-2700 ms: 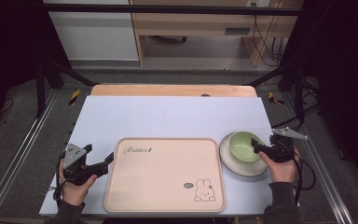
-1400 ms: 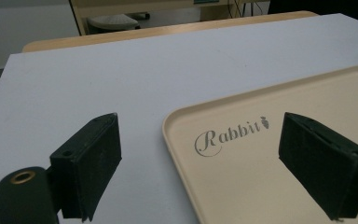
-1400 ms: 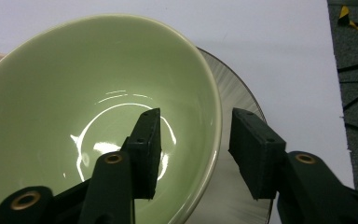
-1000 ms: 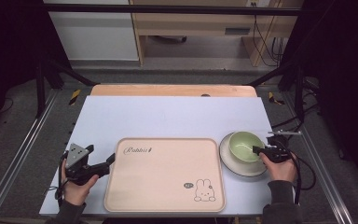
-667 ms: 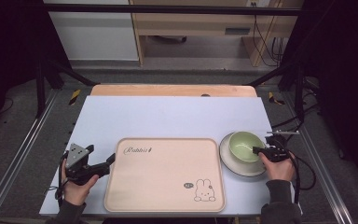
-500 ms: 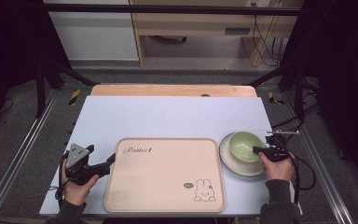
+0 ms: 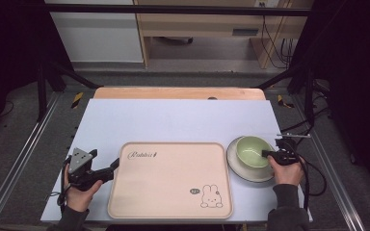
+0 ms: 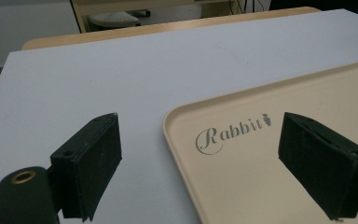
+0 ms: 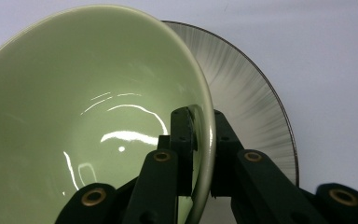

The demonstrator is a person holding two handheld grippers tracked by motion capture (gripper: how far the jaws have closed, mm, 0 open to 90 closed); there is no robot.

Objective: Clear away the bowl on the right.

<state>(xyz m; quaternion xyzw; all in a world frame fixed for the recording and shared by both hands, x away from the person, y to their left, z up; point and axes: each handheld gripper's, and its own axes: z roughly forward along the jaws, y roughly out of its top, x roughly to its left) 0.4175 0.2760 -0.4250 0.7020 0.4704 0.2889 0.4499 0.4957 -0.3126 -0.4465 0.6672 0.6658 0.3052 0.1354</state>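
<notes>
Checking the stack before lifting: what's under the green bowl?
The green bowl sits on a pale streaked plate. The plate's middle is covered by the bowl.

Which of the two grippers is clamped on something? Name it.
The right gripper: its jaws are shut on the green bowl's rim, one inside, one outside. The left gripper is open, straddling the tray's corner.

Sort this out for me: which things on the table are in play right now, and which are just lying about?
In play:
- bowl, its rim clamped by the right claw
- plate under the bowl
- tray, its left edge between the open left claw's jaws

Lying about:
- wooden board at the table's far edge
- shelf unit behind the table
</notes>
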